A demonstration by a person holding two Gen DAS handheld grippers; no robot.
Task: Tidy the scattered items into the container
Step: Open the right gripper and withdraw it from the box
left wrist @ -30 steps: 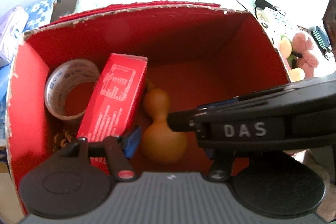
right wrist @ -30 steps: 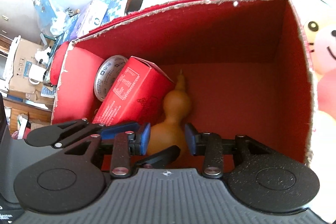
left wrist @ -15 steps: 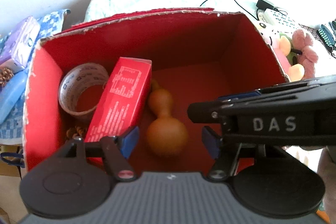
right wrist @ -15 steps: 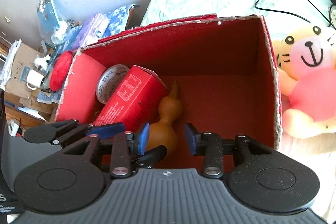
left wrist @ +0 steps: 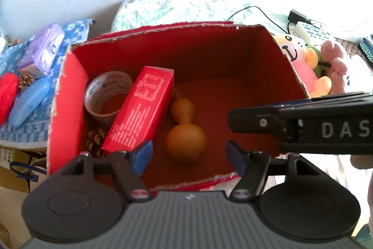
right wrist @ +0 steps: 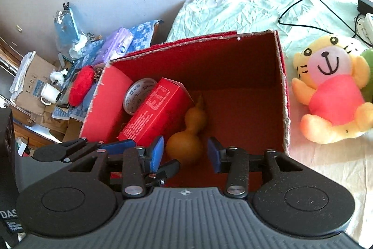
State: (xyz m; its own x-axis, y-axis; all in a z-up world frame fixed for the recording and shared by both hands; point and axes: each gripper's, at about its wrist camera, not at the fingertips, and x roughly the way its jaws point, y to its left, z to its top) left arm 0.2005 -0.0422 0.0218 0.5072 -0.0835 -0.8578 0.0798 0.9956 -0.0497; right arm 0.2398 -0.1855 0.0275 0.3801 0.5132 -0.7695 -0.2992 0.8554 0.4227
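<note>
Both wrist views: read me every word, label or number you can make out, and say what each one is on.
"DAS": white letters on the right gripper's body, seen from the left wrist.
"DAS": left gripper's body, at the right wrist view's edge.
Red carton: white print, too small to read.
Tape roll: print blurred.

Each gripper [left wrist: 189,154] [right wrist: 184,152] is built of black linkages, silver screws and blue pads [left wrist: 142,155], with "DAS" lettered in white.
</note>
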